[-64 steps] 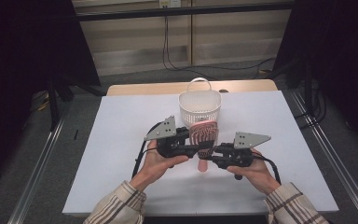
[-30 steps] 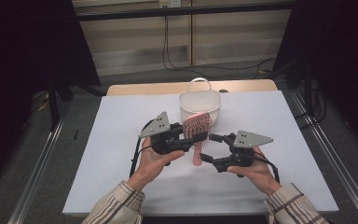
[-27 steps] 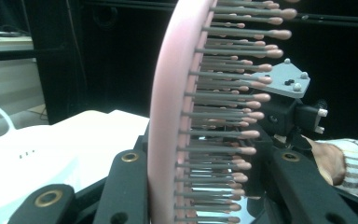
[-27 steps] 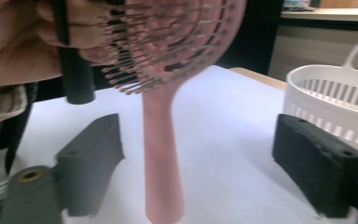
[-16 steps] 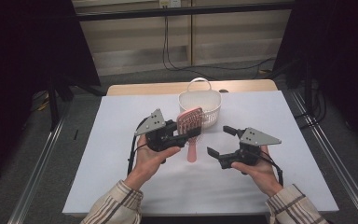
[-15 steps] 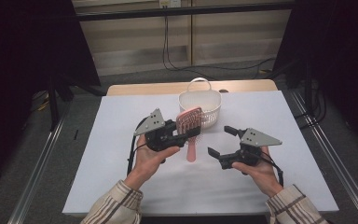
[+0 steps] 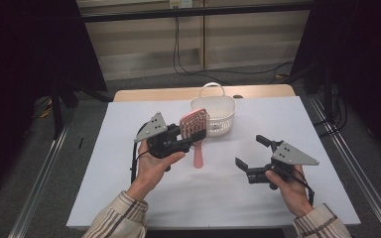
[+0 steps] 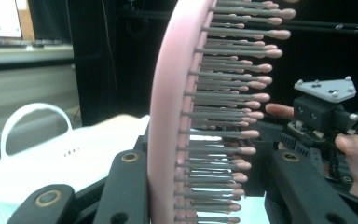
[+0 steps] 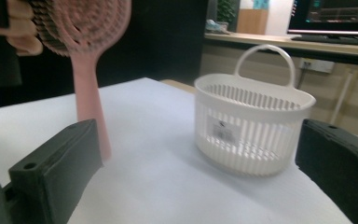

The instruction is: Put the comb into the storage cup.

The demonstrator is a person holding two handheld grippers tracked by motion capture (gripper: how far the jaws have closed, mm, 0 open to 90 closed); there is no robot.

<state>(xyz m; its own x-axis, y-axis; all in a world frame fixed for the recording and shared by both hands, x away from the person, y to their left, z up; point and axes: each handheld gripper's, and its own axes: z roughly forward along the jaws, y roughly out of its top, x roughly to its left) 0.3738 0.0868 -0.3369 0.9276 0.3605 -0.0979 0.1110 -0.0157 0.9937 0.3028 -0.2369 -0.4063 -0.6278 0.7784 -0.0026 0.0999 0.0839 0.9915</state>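
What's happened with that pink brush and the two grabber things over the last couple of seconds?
The right gripper let go of the pink hairbrush, its jaws having just opened, and drew away to the right. The left gripper kept the brush head clamped and raised it slightly. The white basket stayed put on the table.

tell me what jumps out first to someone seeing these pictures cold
The pink plastic paddle hairbrush stands out first: the left gripper clamps its bristled head above the white table, handle hanging down. Just behind it stands a white slotted plastic basket with a hoop handle, near the table's far edge. The right gripper, jaws just opened wide and empty, is held off to the right.
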